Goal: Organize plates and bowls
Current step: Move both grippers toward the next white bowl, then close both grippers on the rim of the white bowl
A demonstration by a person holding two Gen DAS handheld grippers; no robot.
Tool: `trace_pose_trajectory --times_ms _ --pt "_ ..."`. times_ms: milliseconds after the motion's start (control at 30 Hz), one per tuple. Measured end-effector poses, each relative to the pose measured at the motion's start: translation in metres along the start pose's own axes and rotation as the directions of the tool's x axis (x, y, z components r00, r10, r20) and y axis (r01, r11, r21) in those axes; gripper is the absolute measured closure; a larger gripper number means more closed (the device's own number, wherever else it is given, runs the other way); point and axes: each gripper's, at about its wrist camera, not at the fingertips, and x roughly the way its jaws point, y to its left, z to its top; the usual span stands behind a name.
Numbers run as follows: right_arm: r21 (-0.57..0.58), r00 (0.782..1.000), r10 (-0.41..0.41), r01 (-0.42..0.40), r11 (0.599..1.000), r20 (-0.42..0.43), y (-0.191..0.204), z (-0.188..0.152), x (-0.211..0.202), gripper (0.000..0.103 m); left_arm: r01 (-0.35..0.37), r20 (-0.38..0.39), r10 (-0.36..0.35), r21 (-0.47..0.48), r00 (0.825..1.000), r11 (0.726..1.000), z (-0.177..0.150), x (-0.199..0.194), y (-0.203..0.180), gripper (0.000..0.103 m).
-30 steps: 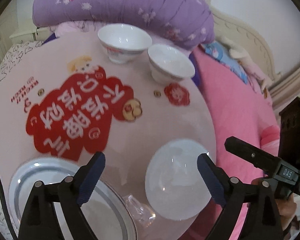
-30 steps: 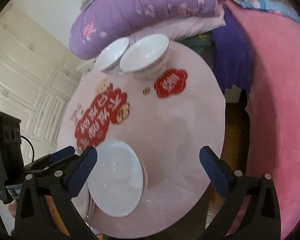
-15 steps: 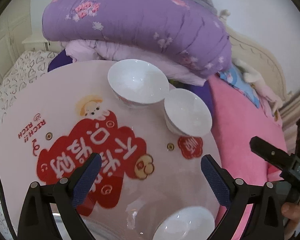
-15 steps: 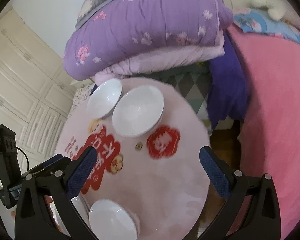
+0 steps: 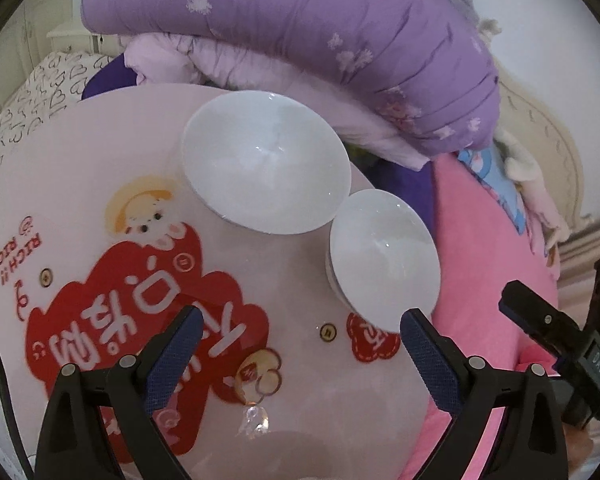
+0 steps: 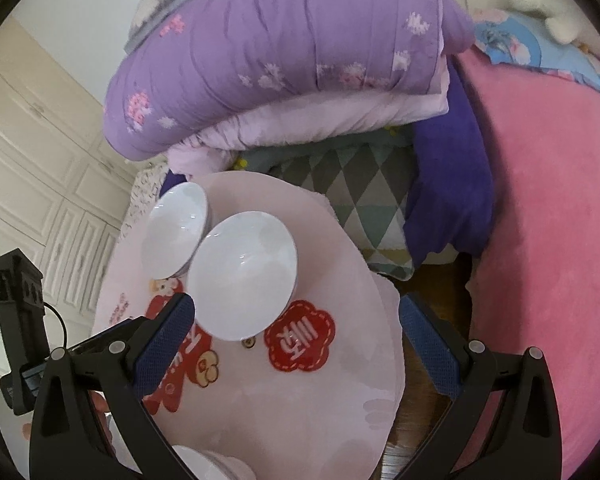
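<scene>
Both grippers spread wide, empty; right gripper (image 6: 296,324) best closed squarely on near bowl (image 6: 242,274) rim at 6 o'clock, clear of far bowl (image 6: 176,236) touching at 10 o'clock.

- Two bowls (image 5: 266,168) (image 5: 384,260): plain white.
- Table (image 5: 80,152): pale pink, red cloud shapes with white characters.
- Quilt (image 6: 280,48): purple, pink-and-white flowers.
- Blanket (image 6: 548,208): pink.
</scene>
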Motion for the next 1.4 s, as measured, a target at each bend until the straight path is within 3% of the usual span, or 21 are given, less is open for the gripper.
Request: trace_pose_trajectory --times_ms 300,467,600,767,1067,1200,1400 --pt "0.013 0.997 -0.008 0.009 1.000 -0.072 -0.006 0.015 0.034 0.000 0.003 -0.052 -0.005 -0.034 0.999 0.999 0.018 0.049 -0.012 0.011" --pt "0.025 0.994 -0.008 0.011 1.000 -0.113 -0.010 0.018 0.056 0.002 0.014 -0.088 -0.021 -0.079 0.996 0.997 0.027 0.075 -0.011 0.024" --pt "0.026 0.989 0.014 -0.011 1.000 -0.144 -0.011 0.017 0.068 0.017 0.033 -0.114 -0.045 -0.104 0.992 0.994 0.035 0.091 -0.013 0.040" --pt "0.025 0.987 0.029 -0.025 0.999 -0.161 -0.008 0.015 0.075 0.037 0.051 -0.129 -0.066 -0.118 0.989 0.992 0.043 0.108 -0.015 0.068" --pt "0.027 0.987 0.040 -0.037 0.999 -0.158 -0.003 0.018 0.078 0.061 0.072 -0.108 -0.087 -0.140 0.990 0.988 0.049 0.118 -0.017 0.087" --pt "0.006 0.985 0.036 -0.035 0.999 -0.166 0.002 0.018 0.083 0.095 0.051 -0.094 -0.064 -0.128 0.993 0.990 0.045 0.116 -0.019 0.090" --pt "0.007 0.989 0.014 -0.013 1.000 -0.146 0.003 0.012 0.082 0.098 0.048 -0.089 -0.060 -0.123 0.994 0.991 0.037 0.109 -0.018 0.095"
